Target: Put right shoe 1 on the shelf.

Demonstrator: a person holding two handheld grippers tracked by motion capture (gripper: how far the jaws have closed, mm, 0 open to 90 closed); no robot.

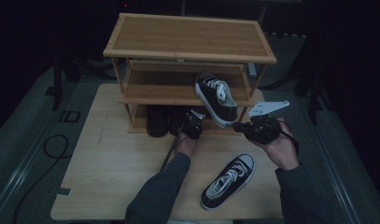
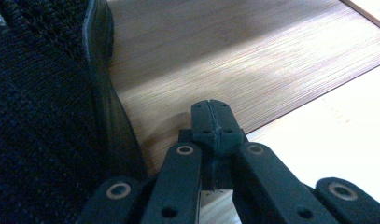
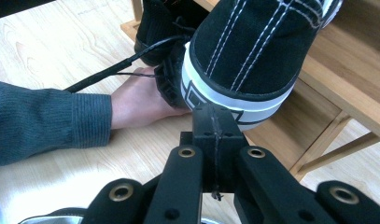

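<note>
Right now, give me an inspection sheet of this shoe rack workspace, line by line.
Surface: light wooden table, bare at its left.
Job's things: one black-and-white sneaker on the middle shelf of the bamboo shoe rack, heel overhanging the front edge; its mate lies on the table.
Clutter: dark shoes on the bottom shelf.
Grippers: left tongs shut, empty, at the bottom shelf beside a black shoe; right tongs shut, tips at the overhanging sneaker's heel, contact unclear.
Cables: one trails from the left tongs along the sleeve; a black loop lies on the floor.
Surroundings: dark room, grey floor.
</note>
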